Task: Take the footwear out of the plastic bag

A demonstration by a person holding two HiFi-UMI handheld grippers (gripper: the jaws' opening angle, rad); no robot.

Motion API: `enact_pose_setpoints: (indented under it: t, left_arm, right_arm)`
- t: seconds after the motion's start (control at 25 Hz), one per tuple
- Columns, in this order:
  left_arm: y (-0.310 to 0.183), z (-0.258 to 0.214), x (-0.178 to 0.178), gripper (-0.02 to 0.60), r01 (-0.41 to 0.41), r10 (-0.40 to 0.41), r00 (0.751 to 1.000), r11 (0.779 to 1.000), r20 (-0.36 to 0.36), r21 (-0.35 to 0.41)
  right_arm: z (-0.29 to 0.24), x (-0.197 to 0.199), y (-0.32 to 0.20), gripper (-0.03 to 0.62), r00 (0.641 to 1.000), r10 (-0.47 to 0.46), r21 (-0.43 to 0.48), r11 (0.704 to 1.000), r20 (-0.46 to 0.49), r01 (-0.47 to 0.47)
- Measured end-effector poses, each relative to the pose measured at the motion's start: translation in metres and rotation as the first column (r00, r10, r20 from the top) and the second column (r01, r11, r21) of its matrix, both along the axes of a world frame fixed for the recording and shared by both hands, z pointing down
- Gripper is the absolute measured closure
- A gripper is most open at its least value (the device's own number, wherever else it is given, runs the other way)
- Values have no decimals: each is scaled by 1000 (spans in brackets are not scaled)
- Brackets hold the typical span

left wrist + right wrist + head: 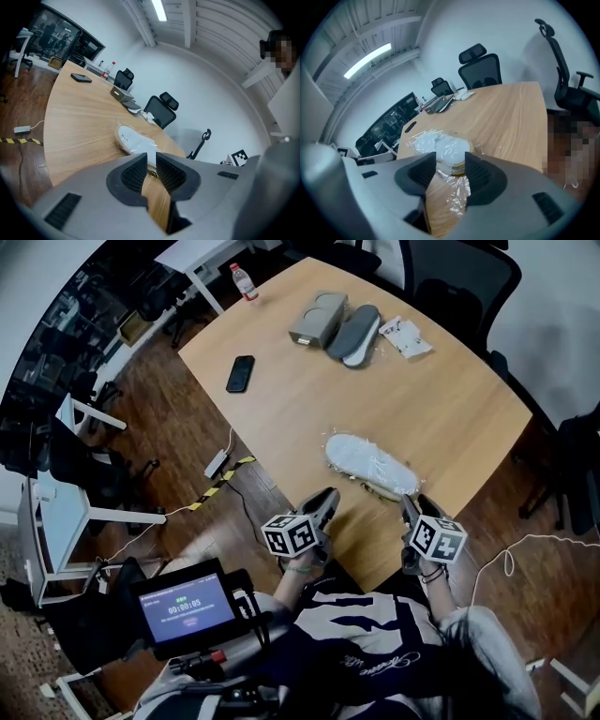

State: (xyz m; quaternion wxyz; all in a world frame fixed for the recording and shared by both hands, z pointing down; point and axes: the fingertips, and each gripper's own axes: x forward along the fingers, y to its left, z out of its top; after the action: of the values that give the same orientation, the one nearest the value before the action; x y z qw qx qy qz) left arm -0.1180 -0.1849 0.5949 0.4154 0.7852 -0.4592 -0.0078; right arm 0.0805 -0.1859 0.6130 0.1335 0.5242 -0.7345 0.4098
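A white shoe wrapped in a clear plastic bag (pixel 368 465) lies on the wooden table (pixel 441 399) near its front edge. It shows ahead of the jaws in the left gripper view (pixel 133 139) and the right gripper view (pixel 443 147). My left gripper (pixel 325 502) hovers just left of the bag's near end, its jaws a narrow gap apart with only table wood between them (pixel 151 161). My right gripper (pixel 410 506) sits at the bag's near right end, open (pixel 450 161). Crinkled loose plastic lies under its gap, and the pads do not press on it.
At the table's far side lie a grey boxy item (pixel 319 318), a grey shoe (pixel 354 334) and a small plastic packet (pixel 405 337). A black phone (pixel 240 373) and a bottle (pixel 244 281) sit at the left. Office chairs (pixel 459 277) stand behind; a power strip (pixel 217 463) is on the floor.
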Motion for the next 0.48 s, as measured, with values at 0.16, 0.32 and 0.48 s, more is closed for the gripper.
enact_pose_setpoints:
  t: [0.16, 0.32, 0.48]
  left_arm:
    - [1, 3, 1, 534, 5, -5, 1000, 1000, 10, -31]
    - [4, 10, 7, 520, -13, 12, 1000, 998, -7, -68]
    - [1, 19, 15, 424, -8, -2, 995, 994, -98, -108]
  right_arm:
    - [7, -13, -1, 515, 986, -17, -66, 997, 168, 29]
    - [-6, -28, 3, 595, 946, -62, -69, 994, 318, 88]
    - [-30, -29, 1, 597, 834, -10, -87, 994, 552, 70]
